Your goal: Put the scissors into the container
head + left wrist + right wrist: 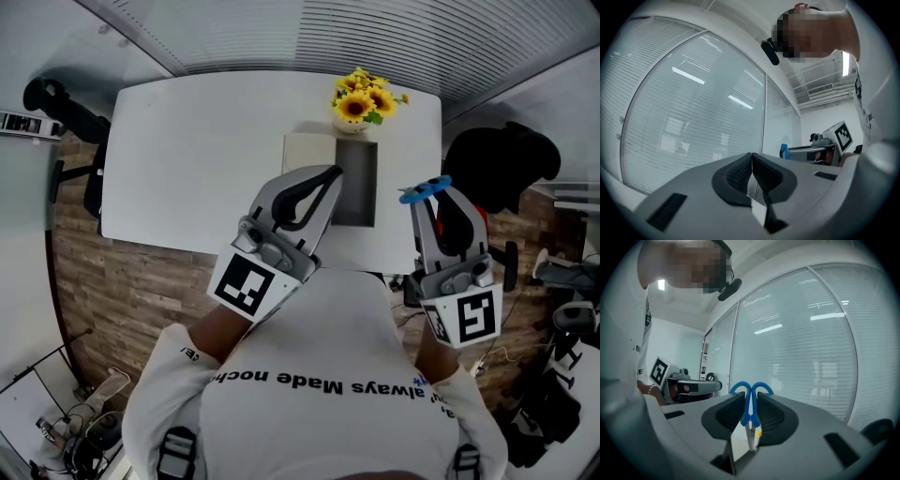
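**Hidden or unclear**
- Both gripper views tilt up at slatted window blinds [806, 348] and the ceiling, so the table shows in neither.
- Scissors [749, 404]: the pale metal blades run down between the pads, and their tips are out of sight. In the head view only the blue handle [424, 190] shows.
- Container [361, 197]: the left gripper [330, 174] covers its near left corner. The inside reads as flat dark grey, and any contents cannot be made out.
- Pale flat rectangle [302, 150]: touching or just beside the container's left side and partly under the left gripper. What it is cannot be told.

**Task item**
- Scissors: two blue handle loops, closed side by side, standing out past the jaw tips, with narrow shanks below. A small yellow speck sits near the blades.
- Location: held in the air in the right gripper [431, 193], to the right of the container and apart from it, near the table's right edge.

**Grippers**
- Right gripper [750, 399]: jaws clamped on the scissors just below the loops, with the ribbed pads [729, 416] pressing from either side.
- Left gripper [751, 159]: jaws closed tip to tip with nothing between them, held over the container's near end.

**Surroundings**
- White table [187, 159].
- The dark rectangular container lies lengthwise at mid-table.
- Sunflowers [361, 98] in a small vase [351, 127] stand at the container's far end.
- Black chair [506, 159] to the right.
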The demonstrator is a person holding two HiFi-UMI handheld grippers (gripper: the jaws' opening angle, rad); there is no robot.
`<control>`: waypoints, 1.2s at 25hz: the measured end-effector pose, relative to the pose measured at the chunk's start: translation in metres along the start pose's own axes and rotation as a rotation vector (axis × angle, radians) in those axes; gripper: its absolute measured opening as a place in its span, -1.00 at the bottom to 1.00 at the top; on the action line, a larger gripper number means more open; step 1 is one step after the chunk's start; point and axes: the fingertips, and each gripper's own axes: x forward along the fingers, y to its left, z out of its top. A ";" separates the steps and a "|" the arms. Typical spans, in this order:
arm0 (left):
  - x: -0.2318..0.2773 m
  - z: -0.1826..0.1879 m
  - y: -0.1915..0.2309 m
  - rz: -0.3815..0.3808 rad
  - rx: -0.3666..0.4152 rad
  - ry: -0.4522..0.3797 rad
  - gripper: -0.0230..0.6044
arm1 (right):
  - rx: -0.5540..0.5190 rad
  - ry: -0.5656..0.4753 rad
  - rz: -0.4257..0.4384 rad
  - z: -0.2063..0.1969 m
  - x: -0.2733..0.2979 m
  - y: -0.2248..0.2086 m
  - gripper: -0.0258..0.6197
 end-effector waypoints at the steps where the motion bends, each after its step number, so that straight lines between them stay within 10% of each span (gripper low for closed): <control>1: -0.002 0.000 0.001 0.002 0.000 -0.001 -0.86 | 0.002 0.007 0.000 -0.003 0.001 0.001 -0.64; 30: -0.012 0.001 0.017 0.024 -0.026 -0.018 -0.86 | 0.056 0.263 0.018 -0.125 0.049 0.008 -0.64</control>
